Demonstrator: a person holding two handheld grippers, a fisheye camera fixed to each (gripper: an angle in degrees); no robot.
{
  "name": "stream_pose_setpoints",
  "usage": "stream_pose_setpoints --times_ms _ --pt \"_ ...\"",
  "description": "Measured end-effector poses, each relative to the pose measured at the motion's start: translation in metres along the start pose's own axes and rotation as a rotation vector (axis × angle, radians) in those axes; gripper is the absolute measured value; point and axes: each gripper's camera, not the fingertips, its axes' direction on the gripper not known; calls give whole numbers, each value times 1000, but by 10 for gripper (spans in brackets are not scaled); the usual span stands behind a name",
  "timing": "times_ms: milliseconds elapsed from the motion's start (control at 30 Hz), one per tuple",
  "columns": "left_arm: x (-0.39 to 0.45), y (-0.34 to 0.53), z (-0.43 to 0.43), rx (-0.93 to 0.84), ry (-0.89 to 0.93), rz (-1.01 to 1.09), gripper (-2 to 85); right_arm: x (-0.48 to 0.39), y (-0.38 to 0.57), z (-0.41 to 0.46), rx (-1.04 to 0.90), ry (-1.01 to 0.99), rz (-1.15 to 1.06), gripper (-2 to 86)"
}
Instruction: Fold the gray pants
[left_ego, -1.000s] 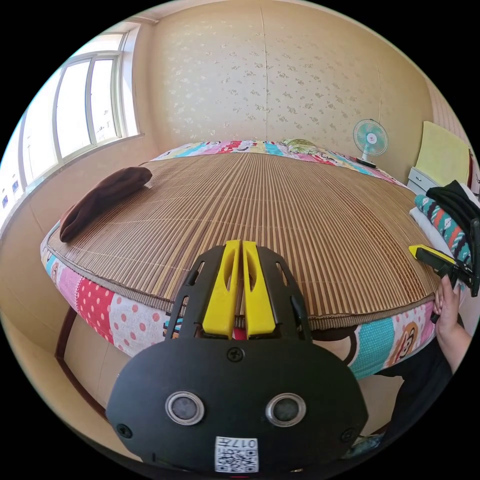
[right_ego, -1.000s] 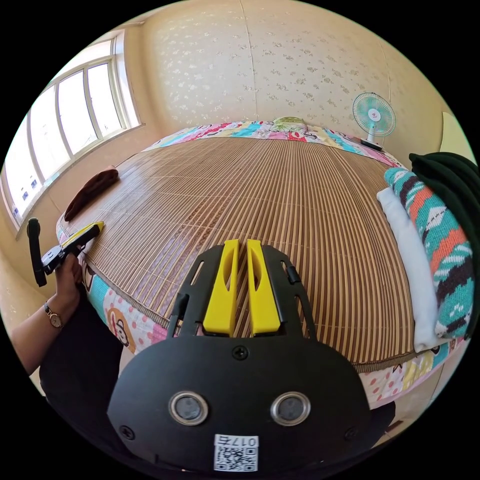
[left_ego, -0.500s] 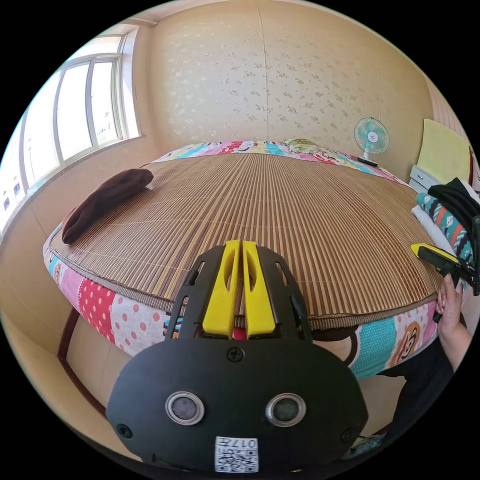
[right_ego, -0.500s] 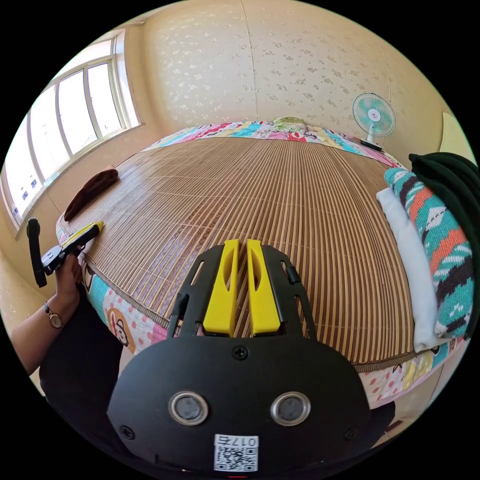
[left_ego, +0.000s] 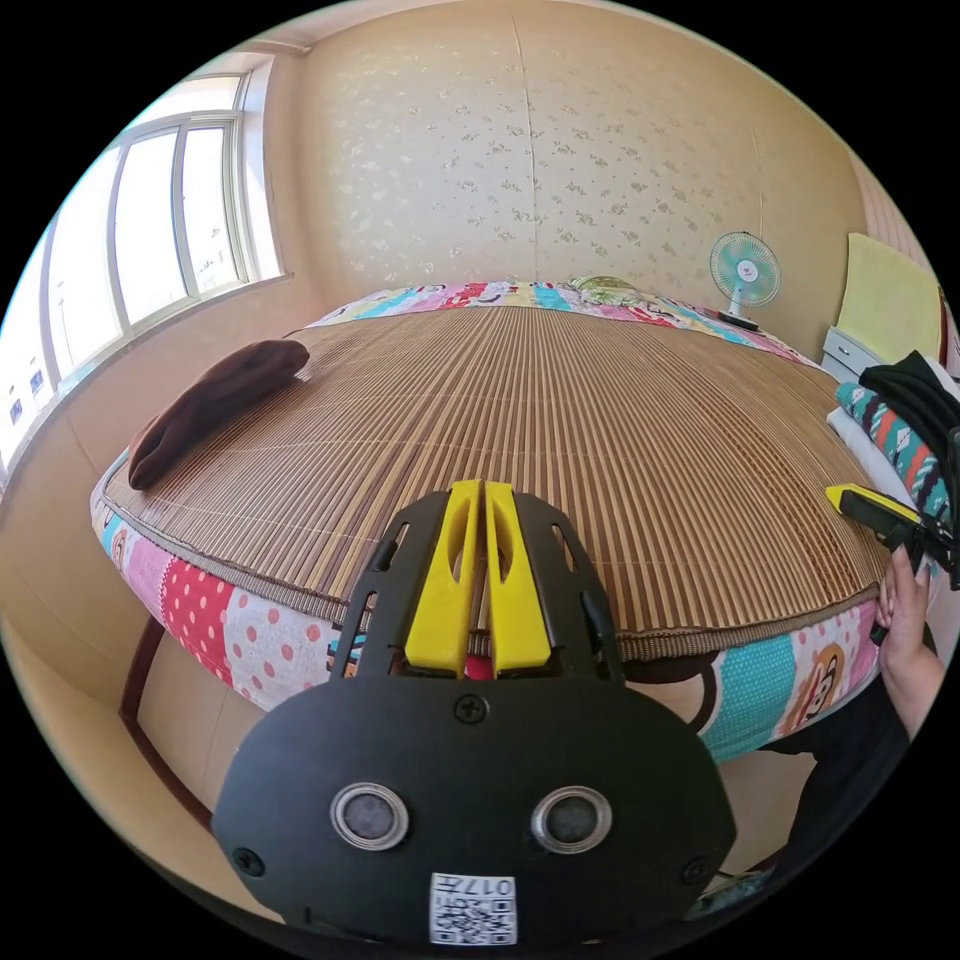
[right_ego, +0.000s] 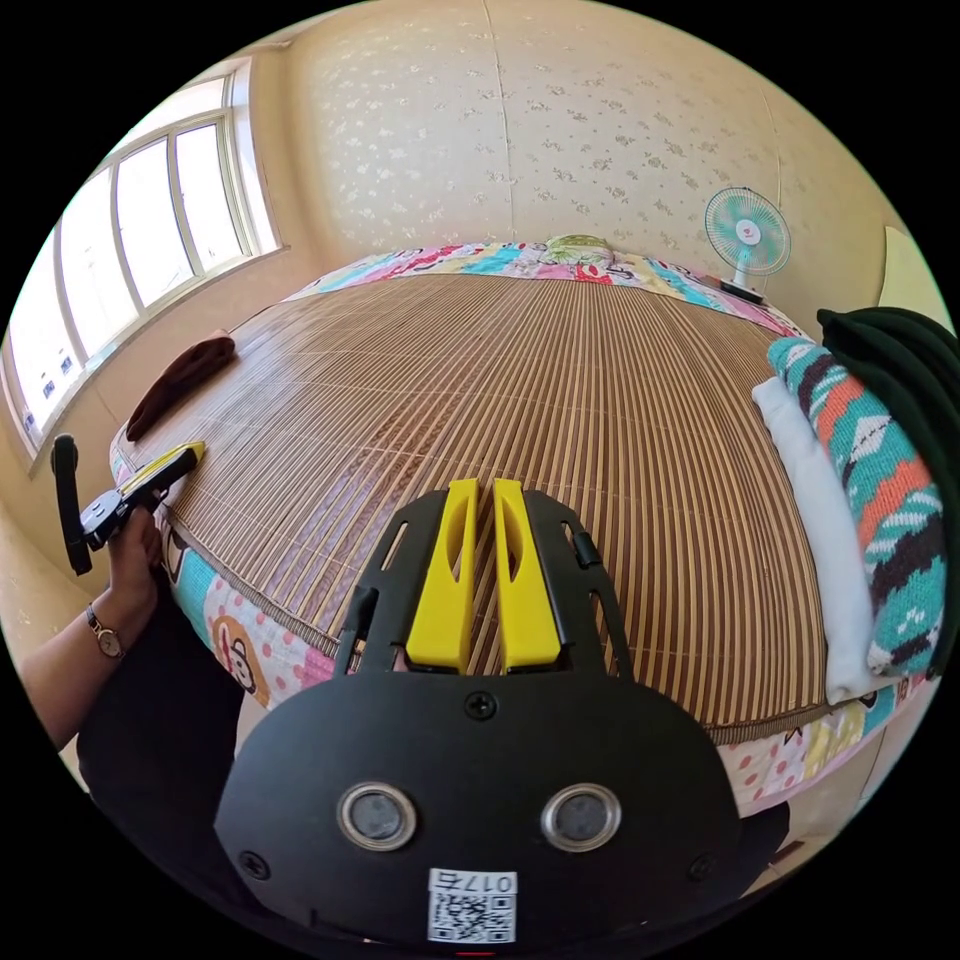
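**Grippers idle at the bed's edge, pants not yet picked out**

Over the near edge of the bed, the left gripper (left_ego: 478, 495) and the right gripper (right_ego: 484, 492) both hang with their yellow jaws drawn together on nothing, tips aimed across the bamboo mat (left_ego: 560, 420); each is held low and roughly level in a hand, the right hand (left_ego: 905, 625) wrapped around its handle at one side of the mat, the left hand (right_ego: 135, 550) at the other; a dark brown folded cloth (left_ego: 215, 390) lies at the mat's left edge; a stack of clothes (right_ego: 880, 490) sits at the right edge, a white piece under a patterned knit and a dark garment on top; no gray pants can be told apart with certainty, and if they are anywhere it is probably within that stack; pants would likely be soft, light and limp, sagging from any single pinch; taking the waistband at its two corners, one gripper each, should let them hang straight before laying flat on the mat.
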Motion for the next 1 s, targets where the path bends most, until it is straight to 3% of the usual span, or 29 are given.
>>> stream_pose_setpoints --times_ms 1000 --pt "11 1 0 18 -84 43 -9 -19 -1 0 -2 -13 -7 20"
